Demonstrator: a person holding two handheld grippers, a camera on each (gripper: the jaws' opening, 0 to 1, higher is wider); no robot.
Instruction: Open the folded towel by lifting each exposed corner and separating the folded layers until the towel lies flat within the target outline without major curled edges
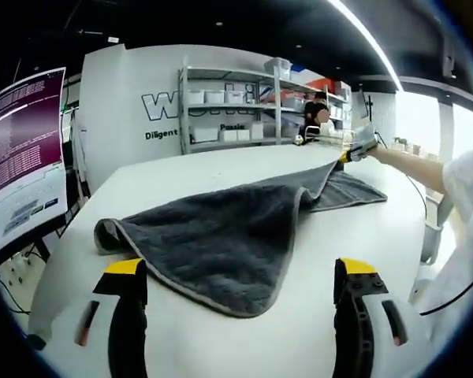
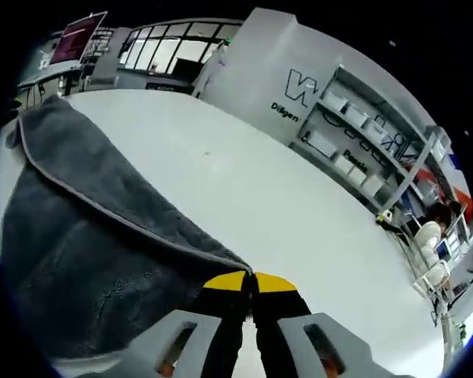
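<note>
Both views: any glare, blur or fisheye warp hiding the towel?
Left gripper view: a ceiling light strip and the right side blow out; the towel is sharp and evenly lit, the table edges bow. Right gripper view: strong warp, the shelving leans and curves; the towel weave stays readable, the right gripper shut on its corner.

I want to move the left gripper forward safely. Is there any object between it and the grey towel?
Nothing visible. The left gripper is open, and only bare white table lies before the near edge of the towel. The right gripper holds the far corner.
</note>
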